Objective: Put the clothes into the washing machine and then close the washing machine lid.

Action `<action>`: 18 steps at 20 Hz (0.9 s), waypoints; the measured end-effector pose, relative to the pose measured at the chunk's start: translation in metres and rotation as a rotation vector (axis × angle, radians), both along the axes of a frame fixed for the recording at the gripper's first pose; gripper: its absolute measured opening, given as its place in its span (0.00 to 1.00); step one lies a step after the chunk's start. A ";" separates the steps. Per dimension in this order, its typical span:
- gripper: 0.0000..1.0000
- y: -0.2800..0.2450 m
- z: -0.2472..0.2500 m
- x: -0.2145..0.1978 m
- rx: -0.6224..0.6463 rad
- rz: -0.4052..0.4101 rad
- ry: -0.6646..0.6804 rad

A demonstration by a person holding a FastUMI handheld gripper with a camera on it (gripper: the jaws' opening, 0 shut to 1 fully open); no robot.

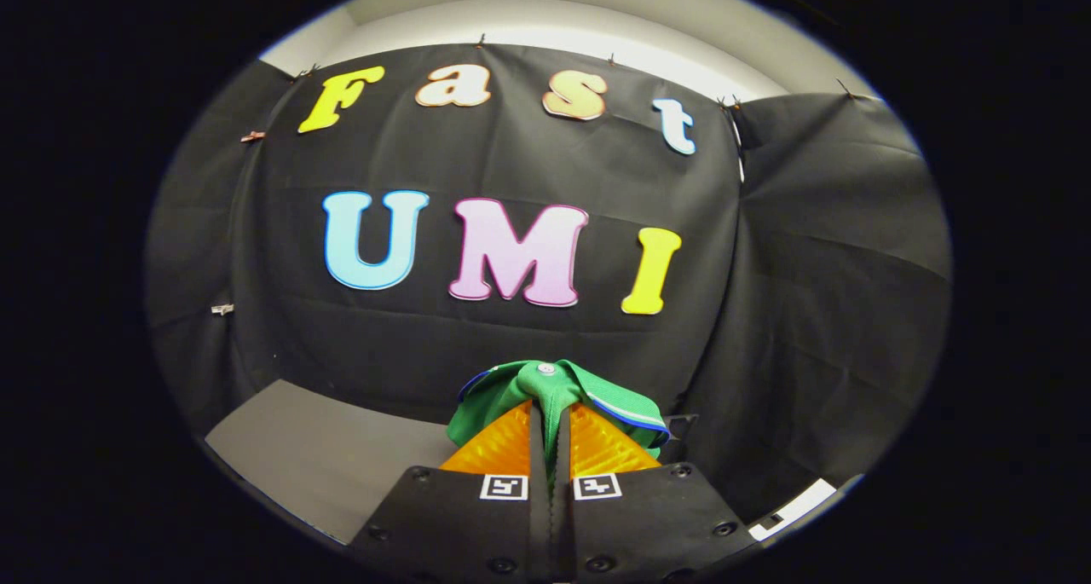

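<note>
A green garment (545, 388) with a blue-and-white trimmed collar and a small button is pinched between my two fingers. My gripper (550, 418) is shut on it, holding it up in the air in front of the black booth wall. The cloth bunches over the fingertips and drapes to both sides, and a thin strip of it runs down the narrow gap between the fingers. How far the garment hangs below is hidden by the gripper body.
A grey tabletop (324, 456) lies below and to the left of the fingers. A white strip of edge (793, 509) shows low on the right. The black cloth wall stands close ahead.
</note>
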State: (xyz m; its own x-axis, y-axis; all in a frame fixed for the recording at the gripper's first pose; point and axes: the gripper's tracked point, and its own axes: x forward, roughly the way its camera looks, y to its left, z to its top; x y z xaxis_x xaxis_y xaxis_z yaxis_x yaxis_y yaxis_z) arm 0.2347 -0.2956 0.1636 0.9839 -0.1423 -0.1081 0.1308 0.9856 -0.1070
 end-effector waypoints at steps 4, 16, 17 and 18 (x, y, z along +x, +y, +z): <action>0.05 -0.062 -0.024 0.008 0.031 -0.034 0.012; 0.05 -0.126 -0.204 0.056 0.019 -0.071 0.237; 0.05 -0.126 -0.219 0.061 0.015 -0.064 0.255; 0.05 -0.126 -0.237 0.064 0.021 -0.056 0.267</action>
State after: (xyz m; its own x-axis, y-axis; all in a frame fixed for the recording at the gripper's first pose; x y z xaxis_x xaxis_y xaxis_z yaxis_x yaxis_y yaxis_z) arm 0.2991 -0.4211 -0.0730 0.9107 -0.1903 -0.3665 0.1548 0.9801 -0.1244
